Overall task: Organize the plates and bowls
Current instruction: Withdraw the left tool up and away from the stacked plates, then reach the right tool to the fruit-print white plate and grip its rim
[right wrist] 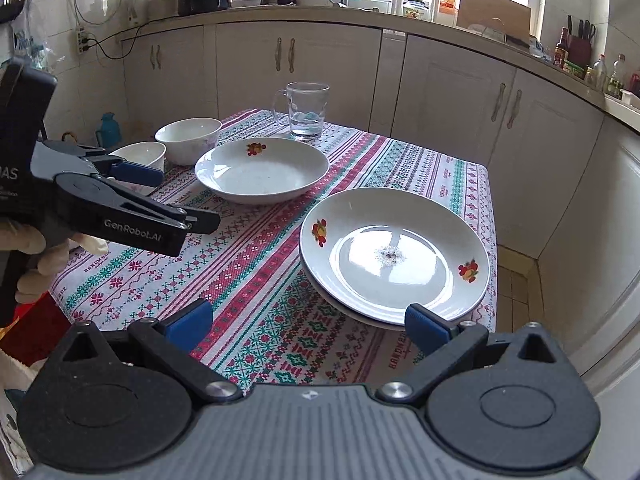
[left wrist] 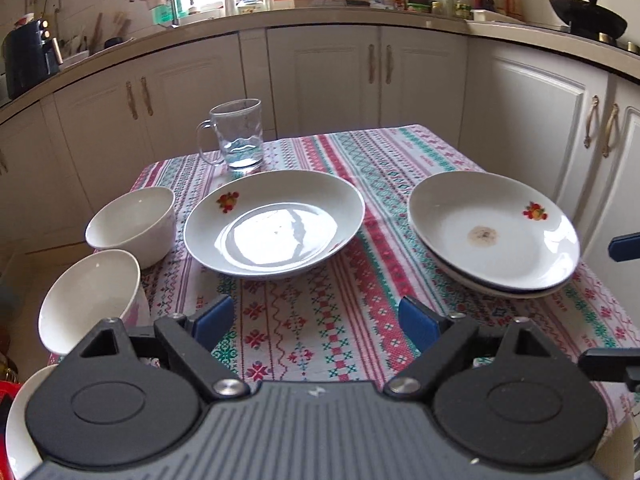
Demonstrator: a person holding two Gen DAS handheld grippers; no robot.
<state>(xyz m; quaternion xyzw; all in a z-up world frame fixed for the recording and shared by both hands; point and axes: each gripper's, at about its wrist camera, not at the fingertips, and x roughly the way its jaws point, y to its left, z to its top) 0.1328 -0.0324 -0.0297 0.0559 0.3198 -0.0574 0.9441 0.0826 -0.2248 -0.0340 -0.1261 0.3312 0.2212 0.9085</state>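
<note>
Two white deep plates with fruit motifs are stacked [left wrist: 494,232] [right wrist: 394,256] at the table's right edge. One more such plate [left wrist: 274,224] [right wrist: 262,170] lies alone in the middle. Two white bowls [left wrist: 134,220] [left wrist: 90,296] sit apart on the left; the right wrist view shows the far bowl [right wrist: 188,140] and the near bowl [right wrist: 140,154]. My left gripper [left wrist: 316,320] [right wrist: 180,196] hovers open over the front cloth, nothing between its blue pads. My right gripper [right wrist: 308,326] [left wrist: 616,300] is open too, its right pad [right wrist: 426,330] just before the stack's near rim.
A glass mug [left wrist: 238,134] [right wrist: 306,110] with a little water stands behind the middle plate. The patterned tablecloth [left wrist: 320,320] covers a small table ringed by kitchen cabinets [left wrist: 324,76]. A gloved hand [right wrist: 28,248] holds the left gripper. Another white dish edge [left wrist: 18,420] shows at lower left.
</note>
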